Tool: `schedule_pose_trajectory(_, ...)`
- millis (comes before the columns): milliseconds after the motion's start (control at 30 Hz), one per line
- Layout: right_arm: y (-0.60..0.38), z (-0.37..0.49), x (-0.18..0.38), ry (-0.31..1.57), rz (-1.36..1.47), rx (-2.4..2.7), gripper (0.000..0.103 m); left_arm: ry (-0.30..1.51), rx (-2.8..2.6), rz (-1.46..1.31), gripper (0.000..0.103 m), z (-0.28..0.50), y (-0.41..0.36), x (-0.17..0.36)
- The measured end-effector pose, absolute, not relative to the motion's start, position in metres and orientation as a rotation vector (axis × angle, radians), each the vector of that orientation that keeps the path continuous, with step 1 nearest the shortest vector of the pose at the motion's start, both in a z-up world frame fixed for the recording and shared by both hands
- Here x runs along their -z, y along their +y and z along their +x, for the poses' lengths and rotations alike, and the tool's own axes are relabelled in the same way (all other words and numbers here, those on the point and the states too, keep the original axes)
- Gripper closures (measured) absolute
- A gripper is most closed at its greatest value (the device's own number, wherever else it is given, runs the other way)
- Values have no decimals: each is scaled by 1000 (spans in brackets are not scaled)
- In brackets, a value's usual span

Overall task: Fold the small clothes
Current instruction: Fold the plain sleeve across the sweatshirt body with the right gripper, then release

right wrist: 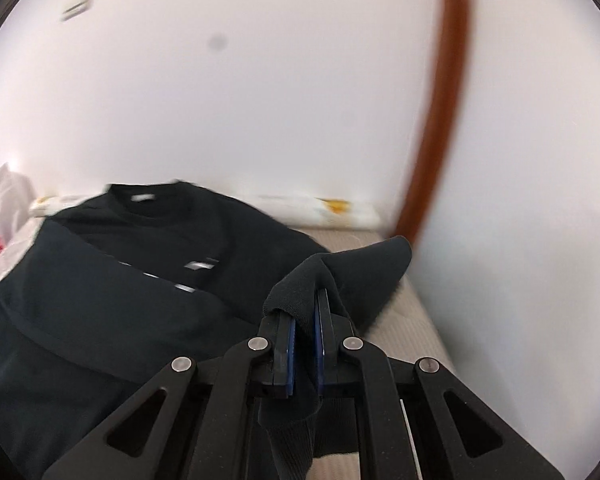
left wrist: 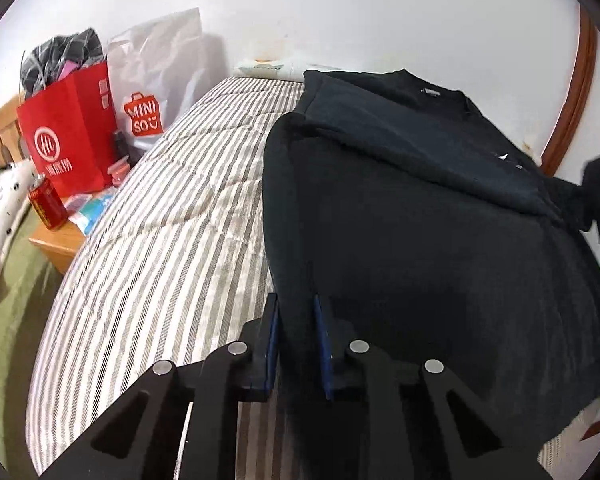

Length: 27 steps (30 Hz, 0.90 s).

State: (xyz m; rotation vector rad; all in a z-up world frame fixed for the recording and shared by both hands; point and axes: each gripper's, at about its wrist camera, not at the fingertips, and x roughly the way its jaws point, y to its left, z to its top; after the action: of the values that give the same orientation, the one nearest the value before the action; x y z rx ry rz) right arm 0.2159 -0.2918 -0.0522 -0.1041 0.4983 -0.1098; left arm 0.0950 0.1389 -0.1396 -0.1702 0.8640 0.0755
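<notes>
The black long-sleeved knit sweatshirt (left wrist: 420, 216) lies spread on the striped grey-and-white quilted bed cover (left wrist: 172, 240), neck towards the white wall (left wrist: 340, 8), one sleeve already laid across the chest; it takes up the right half of the bed.

Handling, as a judgement: soft, limp, mid-weight knit; not slippery, not fragile; it will sag and drag rather than hold a crease, so best gripped at hems, cuffs and seam edges where the fabric is doubled; a pinch mid-panel would only bunch it.

Left gripper (left wrist: 296, 312): jaws narrow, set across the near left edge of the body at the hem; dark cloth fills the gap, so it reads as clamped on the sweatshirt, though black on black makes the contact hard to confirm.

Right gripper (right wrist: 305, 308): jaws narrow and pinching the ribbed cuff end of the right sleeve (right wrist: 340, 268), lifted clear of the bed; spare fabric hangs below the fingers.

View differences: the left wrist view shows the full garment outline, the bed, and the bedside clutter (red paper shopping bag (left wrist: 68, 140), white Miniso plastic bag (left wrist: 156, 80), red drinks can (left wrist: 46, 204) on the wooden bedside table (left wrist: 56, 244)); the raised sleeve is only a small dark shape at its right edge. The right wrist view shows the cuff grip up close and the white chest print (right wrist: 200, 266), is motion-blurred, and shows nothing of the left gripper.
</notes>
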Motion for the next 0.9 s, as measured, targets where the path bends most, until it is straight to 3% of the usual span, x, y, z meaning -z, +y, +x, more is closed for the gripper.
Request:
schedule_pose_trajectory(333, -149, 245, 48, 505, -153, -109, 96, 857, -45, -234, 87, 80, 146, 142)
schedule_pose_trajectory(567, -60, 286, 97, 596, -220, -231, 93, 857, -40, -243, 88, 80, 148, 143)
schedule_pose_trajectory(633, -53, 296, 115, 682, -204, -258, 86, 859, -42, -236, 89, 80, 146, 143)
schedule_pose_trajectory(700, -55, 300, 124, 727, -161, -280, 52, 863, -45, -226, 89, 79, 144, 142)
schedule_pose_trajectory(767, -69, 289, 126, 705, -123, -285, 42, 864, -44, -222, 89, 77, 143, 142)
schedule_pose_trajectory(900, -95, 262, 123, 650, -148, -260, 34, 864, -46, -209, 88, 76, 140, 142)
